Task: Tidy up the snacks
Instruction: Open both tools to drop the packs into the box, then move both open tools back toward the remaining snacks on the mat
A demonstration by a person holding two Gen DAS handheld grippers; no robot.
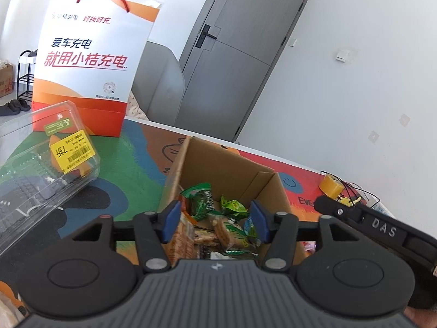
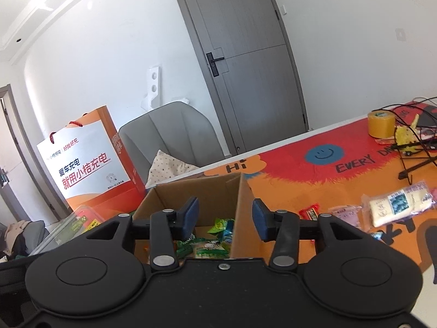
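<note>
Left hand-held gripper (image 1: 214,222) and right hand-held gripper (image 2: 224,217), each with jaws apart and empty, above an open cardboard box (image 1: 215,164) on the worktop (image 2: 286,175). Wrapped snacks (image 1: 218,218) lie inside the box, partly hidden by the gripper bodies. More snack packets (image 2: 396,207) lie right of the box; printing too blurred to read. A clear plastic container (image 1: 46,164) is cut off at the left edge.

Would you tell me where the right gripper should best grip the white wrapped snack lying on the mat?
Probably across the white snack's narrow middle, coming from above: it lies flat on the mat, long and slim, with crimped ends too floppy to hold. The right gripper is open.
</note>
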